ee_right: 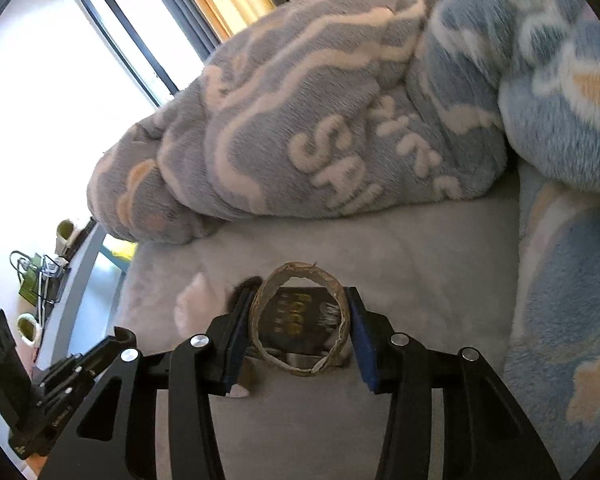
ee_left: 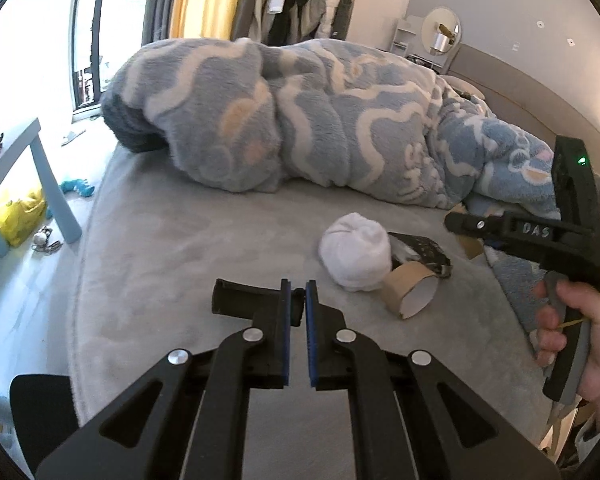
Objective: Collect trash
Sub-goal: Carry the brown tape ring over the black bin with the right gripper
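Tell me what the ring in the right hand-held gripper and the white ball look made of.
Ring: apparently raw brown cardboard, matte, with a frayed, layered rim; the right hand-held gripper squeezes it.
White ball: seemingly soft knitted fabric, perhaps a rolled sock, fuzzy and creased.

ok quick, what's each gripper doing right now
Left gripper: nearly closed, holding nothing.
Right gripper: fingers closed on a cardboard tube, held over the bed.

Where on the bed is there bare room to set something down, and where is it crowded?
Bare grey bed sheet runs from the left gripper up to the rolled blue blanket and left to the bed edge. It is crowded at right: white sock ball, cardboard tube, dark packet, and the right gripper gripping another cardboard ring.
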`<state>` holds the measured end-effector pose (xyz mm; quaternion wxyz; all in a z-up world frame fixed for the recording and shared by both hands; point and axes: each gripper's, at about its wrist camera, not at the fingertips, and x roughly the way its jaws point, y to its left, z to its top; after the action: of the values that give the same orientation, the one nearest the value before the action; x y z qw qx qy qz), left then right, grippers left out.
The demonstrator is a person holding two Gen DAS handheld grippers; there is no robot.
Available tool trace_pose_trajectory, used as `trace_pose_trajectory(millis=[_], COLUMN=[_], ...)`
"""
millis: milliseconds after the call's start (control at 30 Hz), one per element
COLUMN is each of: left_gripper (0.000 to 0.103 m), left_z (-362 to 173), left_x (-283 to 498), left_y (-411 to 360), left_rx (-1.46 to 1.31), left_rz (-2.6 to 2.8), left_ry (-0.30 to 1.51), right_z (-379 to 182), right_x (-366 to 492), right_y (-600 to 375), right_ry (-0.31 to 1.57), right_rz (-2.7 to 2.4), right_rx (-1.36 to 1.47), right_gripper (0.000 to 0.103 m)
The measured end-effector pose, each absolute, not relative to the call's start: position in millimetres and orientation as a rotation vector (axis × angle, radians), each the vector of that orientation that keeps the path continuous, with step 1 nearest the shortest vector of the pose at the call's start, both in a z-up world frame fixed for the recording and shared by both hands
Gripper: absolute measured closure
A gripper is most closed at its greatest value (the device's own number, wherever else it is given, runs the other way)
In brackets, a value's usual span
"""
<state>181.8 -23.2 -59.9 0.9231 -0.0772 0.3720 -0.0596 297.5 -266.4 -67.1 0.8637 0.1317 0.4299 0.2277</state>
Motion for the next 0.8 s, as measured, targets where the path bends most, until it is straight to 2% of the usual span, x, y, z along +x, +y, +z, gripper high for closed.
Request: trace_pose_trajectory(millis=[800], left_gripper=[0.096], left_z=[-47], left_x=[102], left_y=[63], left_rx=[-0.234], left_rz=[-0.003], left_ry=[0.779], right_z=[-33], right_x=[215], right_y=[-172], right_ry=[0.843], right_rz=[0.59], right_rx=[0.177], right_gripper=[0.056])
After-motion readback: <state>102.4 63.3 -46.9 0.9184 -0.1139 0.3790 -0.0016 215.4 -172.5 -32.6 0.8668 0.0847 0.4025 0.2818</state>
